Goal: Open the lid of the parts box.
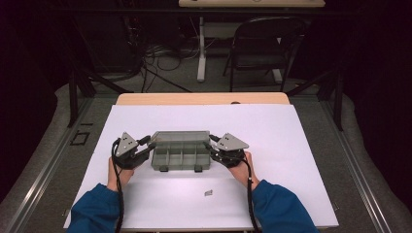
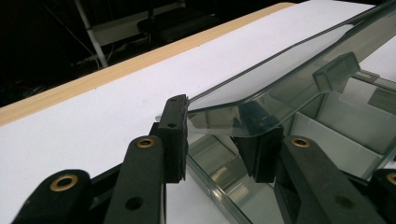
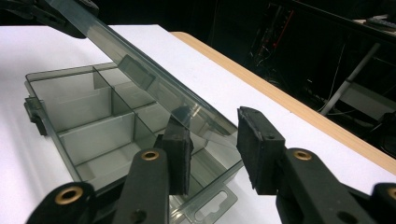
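Note:
A clear grey compartment box (image 1: 180, 159) sits on the white sheet, and its lid (image 1: 180, 136) stands half raised. My left gripper (image 1: 148, 144) is at the lid's left end. In the left gripper view the lid's corner (image 2: 261, 88) lies between the jaws of that gripper (image 2: 215, 135); one pad (image 2: 175, 135) touches its edge and the other sits beneath it. My right gripper (image 1: 210, 144) is at the right end. In the right gripper view its jaws (image 3: 215, 140) straddle the lid's edge (image 3: 205, 119), with a gap at the outer pad (image 3: 257, 144). The box's compartments (image 3: 93, 121) look empty.
A small metal piece (image 1: 209, 192) lies on the white sheet (image 1: 291, 145) in front of the box. The wooden table edge (image 1: 204, 99) runs along the far side. A folding chair (image 1: 265, 48) and cables stand on the floor beyond it.

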{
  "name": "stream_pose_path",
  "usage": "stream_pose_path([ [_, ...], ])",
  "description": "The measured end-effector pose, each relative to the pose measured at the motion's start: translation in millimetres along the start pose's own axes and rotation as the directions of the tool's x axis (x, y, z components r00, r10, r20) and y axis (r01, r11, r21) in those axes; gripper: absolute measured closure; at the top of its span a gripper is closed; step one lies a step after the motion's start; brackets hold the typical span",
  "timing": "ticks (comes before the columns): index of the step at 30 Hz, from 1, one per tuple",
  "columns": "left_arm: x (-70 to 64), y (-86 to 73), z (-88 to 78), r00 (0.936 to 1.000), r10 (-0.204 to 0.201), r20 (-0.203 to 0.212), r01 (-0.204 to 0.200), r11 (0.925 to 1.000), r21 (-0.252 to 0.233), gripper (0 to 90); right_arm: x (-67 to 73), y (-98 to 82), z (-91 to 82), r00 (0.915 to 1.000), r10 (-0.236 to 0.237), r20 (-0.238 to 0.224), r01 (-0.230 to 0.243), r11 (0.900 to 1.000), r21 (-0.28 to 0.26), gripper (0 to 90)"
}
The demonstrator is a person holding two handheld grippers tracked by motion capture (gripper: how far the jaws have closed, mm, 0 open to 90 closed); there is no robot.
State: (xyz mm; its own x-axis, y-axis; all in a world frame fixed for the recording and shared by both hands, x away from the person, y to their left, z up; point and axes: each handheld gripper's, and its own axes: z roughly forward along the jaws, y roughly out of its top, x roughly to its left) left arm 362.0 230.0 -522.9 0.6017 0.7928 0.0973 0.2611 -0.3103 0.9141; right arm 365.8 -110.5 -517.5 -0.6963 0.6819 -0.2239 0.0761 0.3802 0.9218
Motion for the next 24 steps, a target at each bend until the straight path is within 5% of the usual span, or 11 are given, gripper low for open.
stream_pose_path([
  [24,2.8,3.7,1.8,0.9998,0.015,-0.012,-0.015,0.9999,-0.002,68.5,-6.6,1.2,4.0,0.9999,0.011,0.009,-0.011,1.000,-0.010,70.5],
])
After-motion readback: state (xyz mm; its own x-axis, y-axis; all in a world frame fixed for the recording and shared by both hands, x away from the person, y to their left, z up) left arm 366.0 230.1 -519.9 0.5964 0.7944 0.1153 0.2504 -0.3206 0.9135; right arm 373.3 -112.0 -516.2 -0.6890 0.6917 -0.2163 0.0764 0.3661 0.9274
